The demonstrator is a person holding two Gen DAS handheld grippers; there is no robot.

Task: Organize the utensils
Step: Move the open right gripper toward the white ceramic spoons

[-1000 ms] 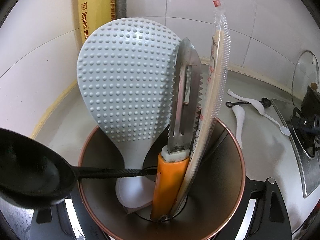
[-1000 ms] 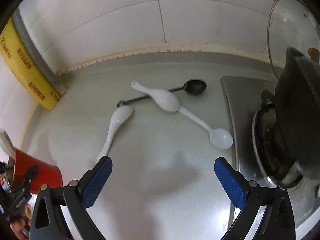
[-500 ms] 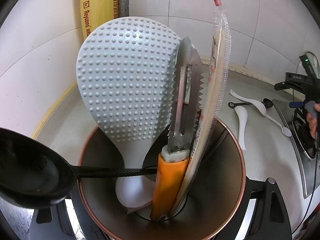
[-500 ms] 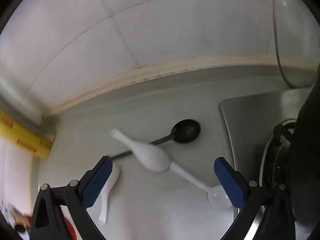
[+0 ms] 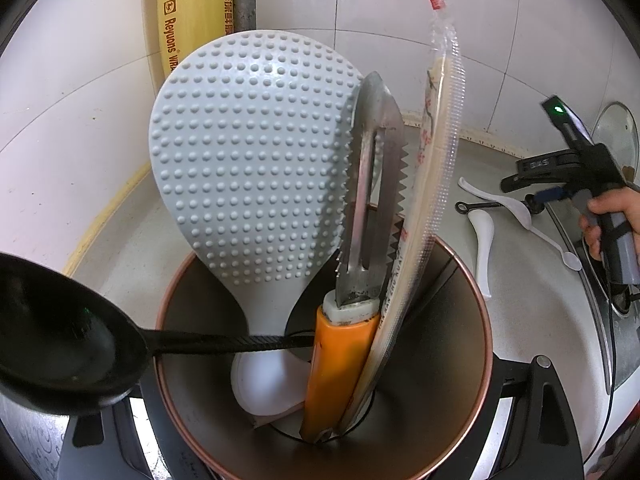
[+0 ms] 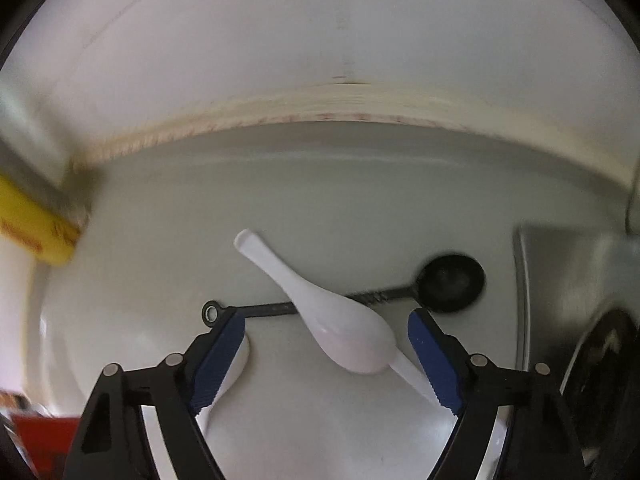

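My left gripper (image 5: pixel 320 436) is shut on a copper-rimmed utensil holder (image 5: pixel 460 360), which fills the left wrist view. Standing in it are a grey dimpled rice paddle (image 5: pixel 248 168), an orange-handled metal scraper (image 5: pixel 372 208), wrapped chopsticks (image 5: pixel 436 168), a black ladle (image 5: pixel 60 340) and a white spoon (image 5: pixel 264 384). My right gripper (image 6: pixel 322 320) hangs low over the counter with its jaws closing. A white ceramic spoon (image 6: pixel 344 332) lies between the blue pads (image 6: pixel 428 348), untouched. It lies across a small black spoon (image 6: pixel 448 284).
A second white ceramic spoon (image 6: pixel 236 364) lies under the left finger. A thin white plastic spoon (image 6: pixel 408 370) pokes out beneath the first. The steel stove (image 6: pixel 560 264) is close on the right, the tiled wall (image 6: pixel 320 40) behind, a yellow wrap box (image 6: pixel 28 228) at left.
The right gripper travelled toward the wall and down onto the loose spoons, and its jaws narrowed around the white ceramic spoon. It and its hand entered the left wrist view. The left gripper stayed still.
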